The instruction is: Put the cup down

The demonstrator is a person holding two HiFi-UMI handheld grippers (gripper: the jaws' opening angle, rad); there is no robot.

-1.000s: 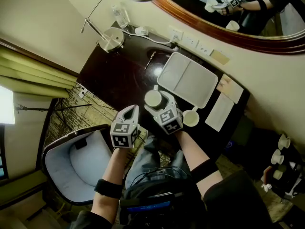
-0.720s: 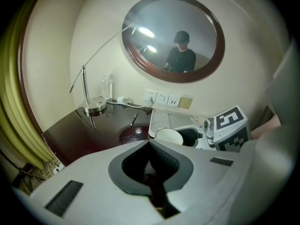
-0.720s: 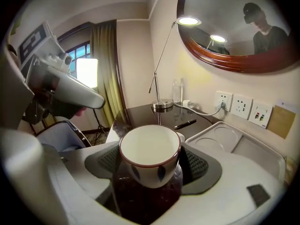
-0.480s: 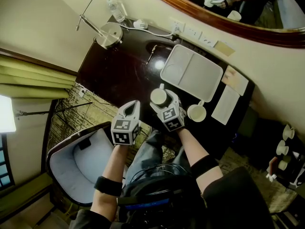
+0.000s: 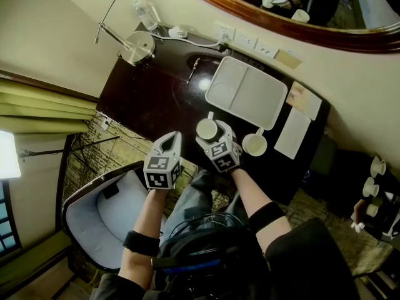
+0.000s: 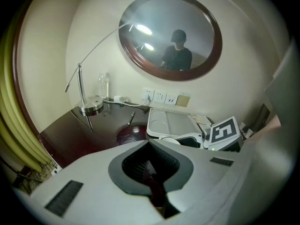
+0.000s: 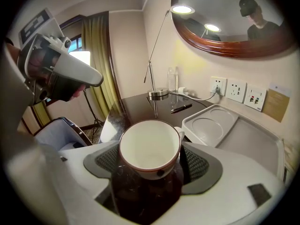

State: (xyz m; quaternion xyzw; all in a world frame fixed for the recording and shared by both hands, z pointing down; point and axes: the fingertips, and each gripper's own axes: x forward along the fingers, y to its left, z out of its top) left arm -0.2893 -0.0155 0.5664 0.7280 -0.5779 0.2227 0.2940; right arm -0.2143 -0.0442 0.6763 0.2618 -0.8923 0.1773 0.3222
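A white cup (image 7: pixel 150 146) with a thin dark rim sits between the jaws of my right gripper (image 7: pixel 150 165). The mesh pads (image 7: pixel 107 159) lie against its sides, and its base is low over the dark table. The jaws have just been opening slightly with the cup still between them. From the head view, the cup (image 5: pixel 206 129) and right gripper (image 5: pixel 211 136) are near the table's front edge (image 5: pixel 150 99). My left gripper (image 5: pixel 169 142) is shut and empty, hanging left of it over the chair side. Its closed jaws (image 6: pixel 150 172) show in the left gripper view.
A white tray (image 5: pixel 247 92) lies behind the cup, and a second white cup (image 5: pixel 254 144) stands to its right. A lamp base (image 5: pixel 137 47), a bottle (image 5: pixel 144 14), a pen (image 5: pixel 192 70) and papers (image 5: pixel 292 133) are also on the table. A grey chair (image 5: pixel 100 211) is at lower left.
My right gripper has come down a little with the cup, close to the table by the front edge. The left gripper has stayed where it was.
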